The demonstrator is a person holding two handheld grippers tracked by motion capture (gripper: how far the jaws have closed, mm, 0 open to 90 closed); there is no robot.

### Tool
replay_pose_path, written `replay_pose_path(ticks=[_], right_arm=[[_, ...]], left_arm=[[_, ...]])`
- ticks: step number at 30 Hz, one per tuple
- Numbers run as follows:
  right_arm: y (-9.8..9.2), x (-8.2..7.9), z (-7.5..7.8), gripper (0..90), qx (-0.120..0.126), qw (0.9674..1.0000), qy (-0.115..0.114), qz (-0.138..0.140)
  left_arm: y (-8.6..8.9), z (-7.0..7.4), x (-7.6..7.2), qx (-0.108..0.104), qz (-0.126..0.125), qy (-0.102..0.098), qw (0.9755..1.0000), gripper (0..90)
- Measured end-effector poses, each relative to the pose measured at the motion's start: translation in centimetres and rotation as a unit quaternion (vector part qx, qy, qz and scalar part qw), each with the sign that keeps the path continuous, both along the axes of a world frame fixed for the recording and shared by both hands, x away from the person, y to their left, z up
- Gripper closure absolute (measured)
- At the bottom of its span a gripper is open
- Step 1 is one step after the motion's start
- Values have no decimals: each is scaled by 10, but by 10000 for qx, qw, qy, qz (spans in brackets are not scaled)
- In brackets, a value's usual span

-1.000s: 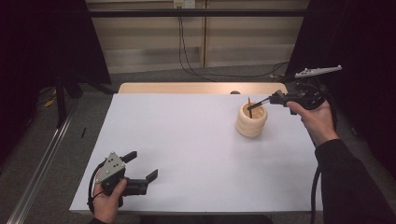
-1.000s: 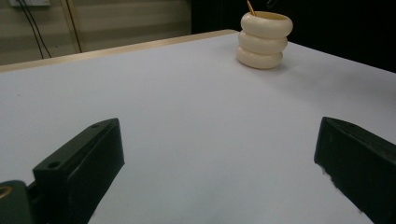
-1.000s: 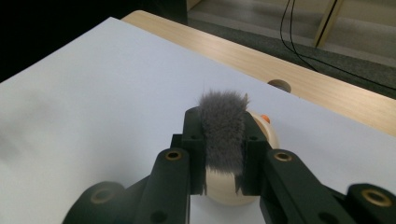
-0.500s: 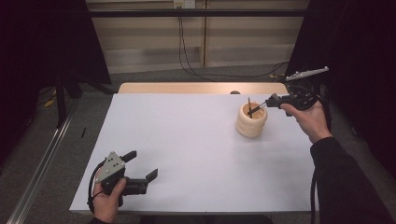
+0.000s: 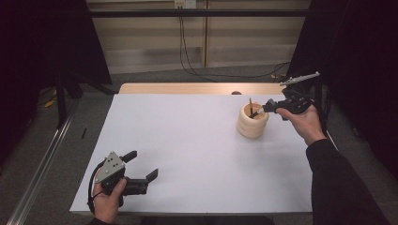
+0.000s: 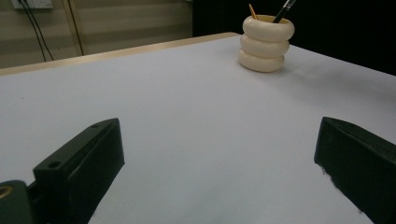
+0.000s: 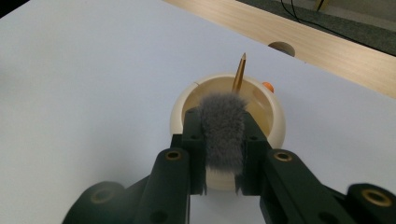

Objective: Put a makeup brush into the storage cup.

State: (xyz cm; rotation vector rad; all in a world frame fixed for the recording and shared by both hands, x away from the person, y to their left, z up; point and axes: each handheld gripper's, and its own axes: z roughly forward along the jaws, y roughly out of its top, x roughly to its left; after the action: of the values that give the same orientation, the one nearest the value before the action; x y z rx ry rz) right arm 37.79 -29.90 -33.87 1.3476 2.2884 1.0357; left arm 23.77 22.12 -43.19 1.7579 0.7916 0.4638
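The job here looks like dropping pens into a cream, ring-shaped holder point(image 5: 252, 123) that sits on the right half of the white table point(image 5: 187, 150). The right gripper point(image 5: 261, 109) hangs just over the holder's mouth with its jaws nearly closed on a thin dark pen point(image 6: 285, 9) — in the left gripper view that pen leans out of the top of the cup at a slant, so its lower end seems to be inside already while the upper end is pinched. In the right gripper view the jaws are pressed together around a grey fuzzy pad point(image 7: 222, 135), directly above the cup's opening, and the pen itself can't be made out there.

An orange pencil point(image 7: 239, 73) already stands in the holder, tip up, leaning on the far side of the rim. There's also a small orange bit point(image 7: 267, 86) at the rim that's too small to identify.

The left gripper point(image 5: 141, 173) sits low near the front left corner of the table, well apart from the holder, jaws spread wide with nothing between them — just idle.

So, by the look of it: one item is in, the second is partway in but not yet let go. What's left is opening the jaws so the pen drops and settles. No other loose pens lie on the table, so this could be the last one.
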Motion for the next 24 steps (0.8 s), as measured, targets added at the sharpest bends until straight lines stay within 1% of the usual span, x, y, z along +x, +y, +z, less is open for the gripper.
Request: replay_pose_path(ticks=[1, 2, 3, 4, 5, 6, 7, 8, 10, 12, 15, 17, 18, 20, 22, 23, 24], right_arm=[[0, 0, -1, 770, 11, 10000, 4, 28], [1, 0, -2, 771, 4, 10000, -11, 5], [0, 1, -4, 770, 27, 10000, -29, 32], [1, 1, -4, 770, 6, 10000, 45, -9], [0, 1, -6, 770, 19, 10000, 40, 18], [1, 1, -8, 770, -29, 10000, 34, 5], [1, 1, -10, 770, -10, 10000, 83, -24], [1, 1, -11, 770, -5, 10000, 82, -29], [0, 1, -13, 770, 16, 10000, 65, 33], [0, -1, -14, 769, 16, 10000, 91, -36], [0, 0, -15, 767, 74, 9999, 65, 40], [0, -1, -15, 768, 97, 9999, 90, 56], [0, -1, -15, 767, 87, 9999, 123, 17], [1, -1, -16, 762, 91, 9999, 108, -23], [0, -1, -16, 740, 119, 9998, 124, -31], [0, -1, -16, 722, 122, 9999, 94, -32], [-1, -1, -16, 730, 144, 9998, 109, -45]], left_arm=[[0, 0, 0, -19, -4, 23, 10000, 15], [0, 0, 0, 25, 18, 4, 10000, 15], [0, 0, 0, 6, 20, 8, 10000, 15], [0, 0, 0, 0, 19, 11, 10000, 15], [0, 0, 0, 5, 19, 6, 10000, 15], [-1, 0, 0, -6, -6, 18, 10000, 15], [0, 0, 0, -4, -8, 17, 10000, 15], [0, 0, 0, -6, -10, 13, 10000, 15], [0, 0, 0, 29, 15, 6, 10000, 15], [0, 0, 0, 38, 9, -4, 10000, 15], [0, 0, 0, -13, -54, -4, 10000, 15], [0, 0, 0, 2, -36, 0, 10000, 15], [0, -1, 0, 12, -30, -3, 10000, 15], [0, 0, 1, 24, -26, -4, 10000, 15], [1, -1, 1, 25, -16, 5, 10000, 15], [0, -1, 1, 21, -21, 5, 10000, 15], [0, -1, 1, 4, -20, 8, 10000, 15]])
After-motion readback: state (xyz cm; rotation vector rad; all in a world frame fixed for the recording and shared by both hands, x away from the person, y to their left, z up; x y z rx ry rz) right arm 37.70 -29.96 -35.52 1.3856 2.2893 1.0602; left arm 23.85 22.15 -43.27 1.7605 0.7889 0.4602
